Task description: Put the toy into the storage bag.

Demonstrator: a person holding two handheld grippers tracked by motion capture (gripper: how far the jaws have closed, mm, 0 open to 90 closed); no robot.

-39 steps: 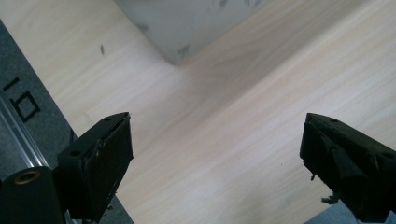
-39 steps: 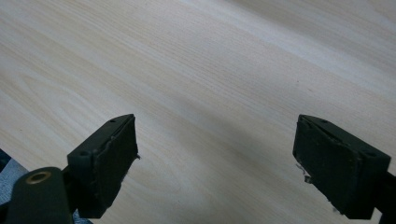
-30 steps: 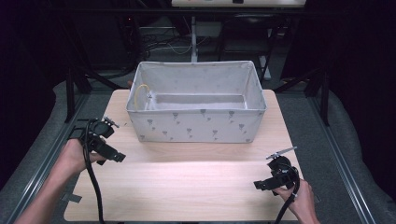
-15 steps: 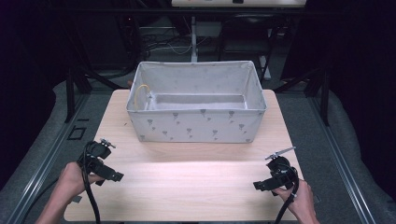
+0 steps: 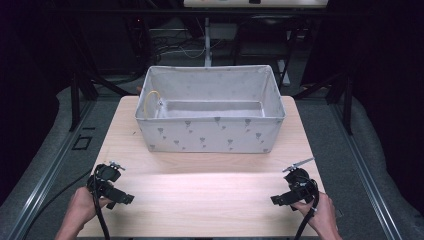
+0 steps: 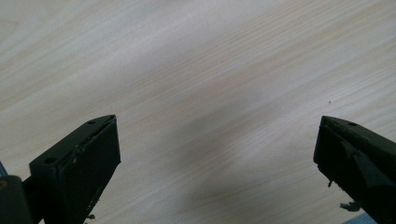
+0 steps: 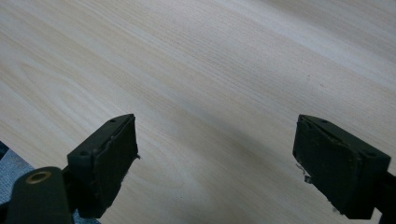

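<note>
Pale wood counter (image 5: 210,195) fills lower half of high view. Grey fabric bin (image 5: 210,135) with small printed motifs sits upper centre, yellow cord (image 5: 147,100) on inner left wall. Left gripper (image 5: 109,184) at lower left, near counter's front left edge, well apart from bin; jaws have just been opening, now wide, nothing between them, bare wood beneath. Right gripper (image 5: 295,189) at lower right, jaws spread wide, empty, over bare wood.

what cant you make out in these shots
- Bin floor: near part hidden by its front wall, high view.
- Yellow loop in bin: too small to identify, high view.
- Left gripper, right gripper: bodies cut off by bottom edge, gripper views.
</note>
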